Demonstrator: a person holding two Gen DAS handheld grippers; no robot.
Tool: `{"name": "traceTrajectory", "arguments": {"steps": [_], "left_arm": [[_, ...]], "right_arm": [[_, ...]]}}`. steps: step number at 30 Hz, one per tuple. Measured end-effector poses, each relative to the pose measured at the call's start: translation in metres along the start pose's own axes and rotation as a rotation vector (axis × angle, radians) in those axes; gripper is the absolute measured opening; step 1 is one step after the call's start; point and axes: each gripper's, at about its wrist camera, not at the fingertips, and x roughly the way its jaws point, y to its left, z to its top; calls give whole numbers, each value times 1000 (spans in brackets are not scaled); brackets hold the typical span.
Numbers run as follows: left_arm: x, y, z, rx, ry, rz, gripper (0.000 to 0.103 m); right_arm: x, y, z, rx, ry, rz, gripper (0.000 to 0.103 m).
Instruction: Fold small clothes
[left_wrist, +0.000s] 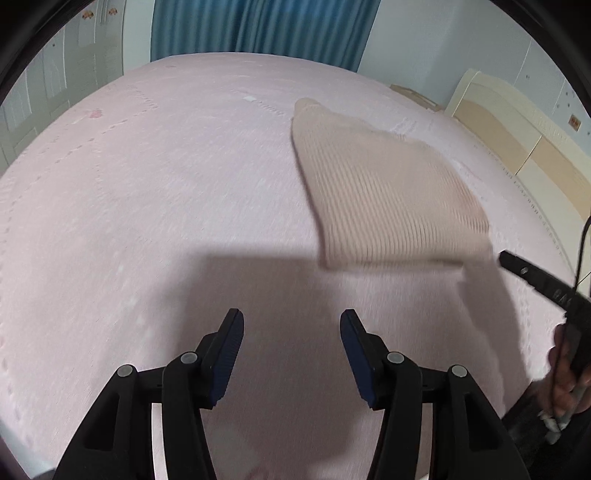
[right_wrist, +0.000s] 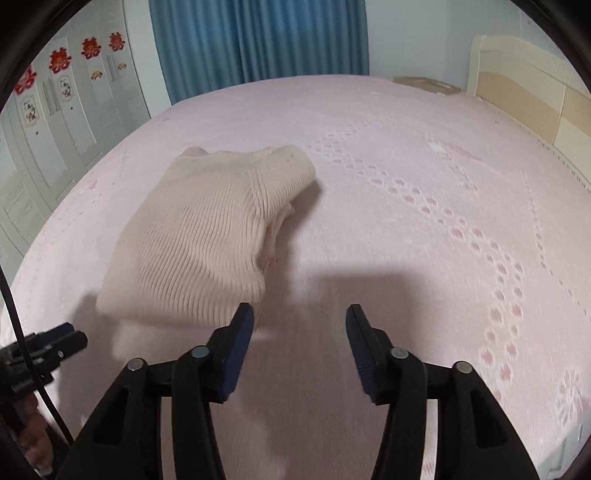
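a pale pink ribbed knit garment (right_wrist: 207, 229) lies folded into a compact, roughly rectangular bundle on the pink bedspread (right_wrist: 406, 229), a little blurred in both views. from the right wrist camera it sits ahead and to the left of the right gripper (right_wrist: 300, 321), whose jaws stand spread apart with nothing between them; the left fingertip (right_wrist: 243, 317) is just beside the garment's near edge, though with the blur i cannot tell if it touches. at the far end of the bundle a folded layer curls over, perhaps a sleeve or collar. from the left wrist camera the same garment (left_wrist: 388, 192) lies ahead and to the right, well apart from the left gripper (left_wrist: 291, 325), which is likewise released and empty above bare bedspread (left_wrist: 147, 206). the bedspread carries a trail of small darker pink paw prints (right_wrist: 491, 258). behind the bed hang blue curtains (right_wrist: 258, 40), with white wardrobe doors (right_wrist: 62, 110) bearing red decorations to the left and a cream headboard (right_wrist: 528, 85) to the right.
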Motion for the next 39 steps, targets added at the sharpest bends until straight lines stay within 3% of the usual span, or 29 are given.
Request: {"name": "traceTrajectory", "arguments": {"steps": [7, 11, 13, 14, 20, 30, 39], "left_arm": [[-75, -20, 9, 5, -54, -1, 52], [-136, -53, 16, 69, -145, 37, 55], [-158, -66, 19, 101, -175, 66, 65], [-170, -72, 21, 115, -197, 73, 71], [-215, -91, 19, 131, -259, 84, 82], [-243, -104, 2, 120, -290, 99, 83], [-251, -107, -5, 125, -314, 119, 83]], "right_arm": [[-67, 9, -4, -4, -7, -11, 56], [-128, 24, -4, -17, -121, -47, 88], [-154, 27, -5, -2, -166, -45, 95], [-168, 28, -6, 4, -177, -34, 95], [-215, 37, -12, -7, -203, -47, 102], [-262, 42, -21, -29, -242, -86, 103], [-271, 40, -20, -11, -234, -84, 103]]}}
